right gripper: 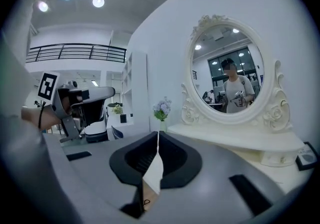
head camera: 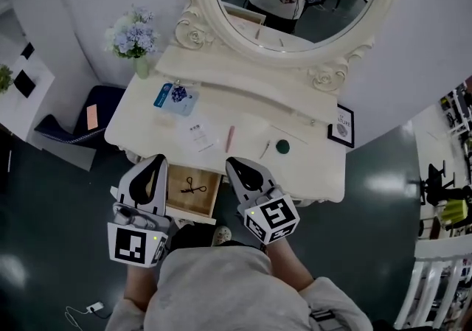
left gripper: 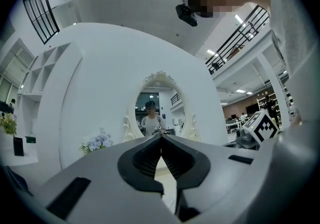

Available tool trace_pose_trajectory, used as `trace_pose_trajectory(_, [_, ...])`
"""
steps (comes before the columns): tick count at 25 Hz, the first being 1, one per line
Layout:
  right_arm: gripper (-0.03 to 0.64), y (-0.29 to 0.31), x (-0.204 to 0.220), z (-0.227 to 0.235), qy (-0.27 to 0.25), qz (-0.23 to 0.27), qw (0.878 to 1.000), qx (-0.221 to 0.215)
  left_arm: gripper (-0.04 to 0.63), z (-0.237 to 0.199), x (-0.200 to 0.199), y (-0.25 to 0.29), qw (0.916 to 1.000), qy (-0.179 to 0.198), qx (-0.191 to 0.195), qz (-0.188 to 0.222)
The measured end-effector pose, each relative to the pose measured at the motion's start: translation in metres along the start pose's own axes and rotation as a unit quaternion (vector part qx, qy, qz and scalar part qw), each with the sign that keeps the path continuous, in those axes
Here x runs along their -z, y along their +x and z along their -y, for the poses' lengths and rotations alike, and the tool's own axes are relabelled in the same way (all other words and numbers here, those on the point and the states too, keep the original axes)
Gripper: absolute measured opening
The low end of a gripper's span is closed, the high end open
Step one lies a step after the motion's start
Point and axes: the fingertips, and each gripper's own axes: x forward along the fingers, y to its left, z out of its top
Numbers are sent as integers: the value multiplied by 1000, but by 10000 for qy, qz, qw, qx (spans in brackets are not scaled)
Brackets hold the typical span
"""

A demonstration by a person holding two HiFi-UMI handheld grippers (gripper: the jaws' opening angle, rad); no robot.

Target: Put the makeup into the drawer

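Dark, glossy floor (head camera: 383, 197) all round, with a white plug and cable (head camera: 92, 309) lying at lower left. Nearest, a grey-clad torso (head camera: 221, 285) and two forearms.

Left gripper (head camera: 156, 159), held just off the front edge of the white dressing table (head camera: 310, 164), jaws pressed together with nothing between them. Right gripper (head camera: 234, 164) alongside, above the table's front edge, jaws likewise shut tight and empty.

Between the two, an open wooden drawer (head camera: 181, 203) holding a black eyelash curler (head camera: 193, 188). Nothing blocking the drawer mouth except the gripper noses at either side.

Beyond, on the tabletop and well clear of both grippers, the makeup: a white printed card (head camera: 198, 134), a pink stick (head camera: 230, 138), a thin pencil (head camera: 264, 149) and a small dark green round pot (head camera: 282, 147). Further back left, a blue packet (head camera: 175, 97).

At the rear left corner, a vase of pale blue flowers (head camera: 134, 38). On the right end, a small black-framed picture (head camera: 341, 125). Behind, a big oval mirror (head camera: 295, 27) in a carved white frame, reflecting the person with a gripper raised.

Left of the table, a dark blue seat (head camera: 77, 127) with an orange card (head camera: 92, 116) on it. White wall at the back.
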Motion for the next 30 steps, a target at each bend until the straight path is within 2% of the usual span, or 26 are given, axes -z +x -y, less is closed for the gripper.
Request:
trace_pose_trajectory(4, [25,-12,-28,-1,-231,286,9993,36,14,12,4,5,9996,-75,281,-1])
trace_pose_trajectory(18, [26,-50,-96,0,-513,1138,9919,212,14,26,-3,18,9986,-93,521,98])
trace_pose_trajectory(23, [26,-60,-107,-1,-625,1322,9888,288,14,31,-9,21,9978,-91,631,164])
trace_pose_trajectory(30, [26,-64,-106,5,-705,1332,9879,368,14,36,-9,26,9974,10,705,144])
